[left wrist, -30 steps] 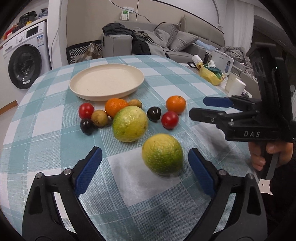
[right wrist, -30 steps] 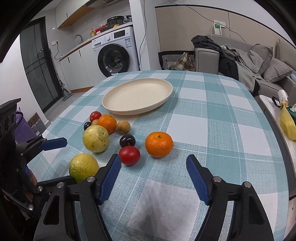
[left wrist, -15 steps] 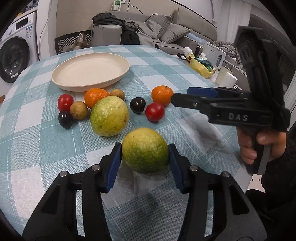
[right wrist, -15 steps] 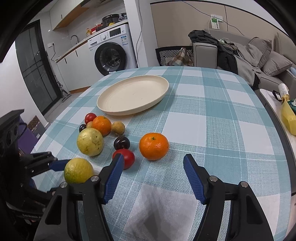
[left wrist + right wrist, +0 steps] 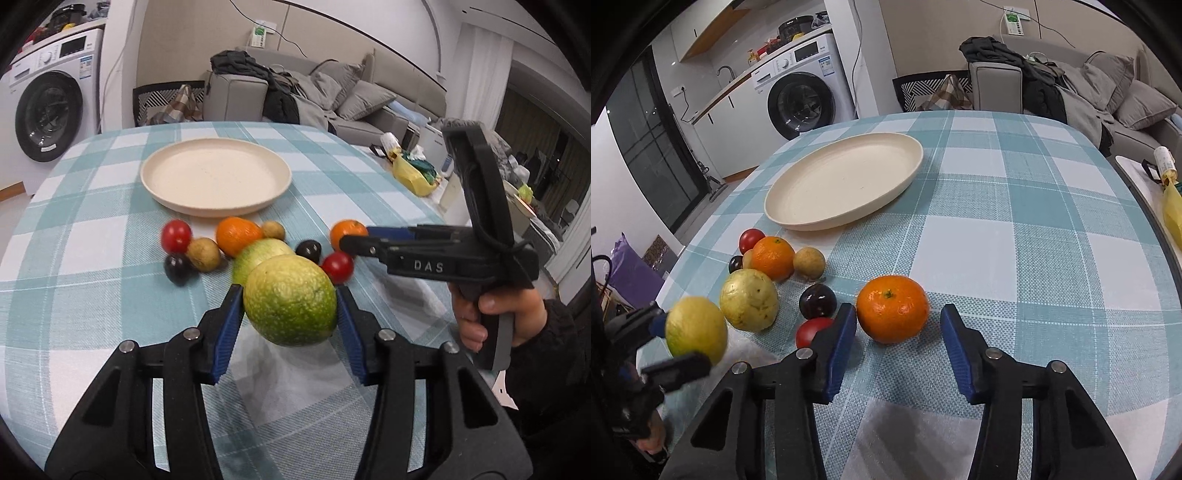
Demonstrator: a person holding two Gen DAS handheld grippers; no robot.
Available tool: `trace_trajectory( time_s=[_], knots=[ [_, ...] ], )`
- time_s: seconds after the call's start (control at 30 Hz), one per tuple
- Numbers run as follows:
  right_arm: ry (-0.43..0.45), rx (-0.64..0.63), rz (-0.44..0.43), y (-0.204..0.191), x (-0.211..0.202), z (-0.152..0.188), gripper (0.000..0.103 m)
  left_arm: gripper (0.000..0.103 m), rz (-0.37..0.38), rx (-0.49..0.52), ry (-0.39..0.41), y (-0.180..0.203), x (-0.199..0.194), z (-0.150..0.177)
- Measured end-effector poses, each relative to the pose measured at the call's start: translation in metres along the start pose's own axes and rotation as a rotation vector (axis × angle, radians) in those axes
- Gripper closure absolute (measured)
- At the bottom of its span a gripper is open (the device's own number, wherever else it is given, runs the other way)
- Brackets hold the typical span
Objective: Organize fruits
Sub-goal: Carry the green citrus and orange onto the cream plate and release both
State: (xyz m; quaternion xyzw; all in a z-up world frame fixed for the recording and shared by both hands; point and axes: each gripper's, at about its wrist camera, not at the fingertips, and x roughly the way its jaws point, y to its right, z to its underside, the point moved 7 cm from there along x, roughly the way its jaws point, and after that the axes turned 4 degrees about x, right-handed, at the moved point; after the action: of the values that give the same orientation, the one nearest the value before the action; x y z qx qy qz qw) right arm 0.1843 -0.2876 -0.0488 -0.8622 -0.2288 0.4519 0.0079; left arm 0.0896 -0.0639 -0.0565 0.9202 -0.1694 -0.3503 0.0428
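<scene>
My left gripper (image 5: 290, 314) is shut on a green-yellow citrus fruit (image 5: 290, 300) and holds it above the checked table; that fruit shows at the left of the right wrist view (image 5: 696, 329). My right gripper (image 5: 898, 334) is open, its blue pads on either side of an orange (image 5: 892, 308) that rests on the cloth. An empty cream plate (image 5: 846, 176) lies further back. A second green-yellow fruit (image 5: 749, 304), another orange (image 5: 774, 256), red tomatoes (image 5: 751, 239), dark plums (image 5: 817, 301) and small brown fruits (image 5: 809, 261) lie in a cluster.
The round table has a teal checked cloth (image 5: 1015, 236). Its edge curves close on the right, with a yellow bag (image 5: 1172, 214) beyond. A washing machine (image 5: 801, 99) and a sofa (image 5: 1108, 92) stand behind.
My left gripper closed on the green-yellow fruit and lifted it off the cloth. My right gripper moved forward until its open pads flank the orange.
</scene>
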Motion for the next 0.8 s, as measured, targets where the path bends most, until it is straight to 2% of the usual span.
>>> trace_trajectory(
  time_s=[0.1,0.3,0.63,0.8],
  knots=[
    [-0.003,0.006,-0.015,-0.001,0.003,0.0,0.061,0.056,-0.027,-0.016,0.022,-0.012,-0.005,-0.008],
    [0.016,-0.019,-0.003,-0.005,-0.001,-0.001,0.063,0.056,-0.072,-0.035,0.058,-0.034,-0.011,-0.02],
    [0.142,-0.04,-0.058,-0.025,-0.029,-0.023,0.063,0.056,-0.125,-0.069,0.094,-0.068,-0.003,-0.041],
    [0.172,-0.05,-0.087,-0.037,-0.033,-0.036,0.063,0.056,-0.151,-0.082,0.114,-0.082,0.004,-0.056]
  ],
)
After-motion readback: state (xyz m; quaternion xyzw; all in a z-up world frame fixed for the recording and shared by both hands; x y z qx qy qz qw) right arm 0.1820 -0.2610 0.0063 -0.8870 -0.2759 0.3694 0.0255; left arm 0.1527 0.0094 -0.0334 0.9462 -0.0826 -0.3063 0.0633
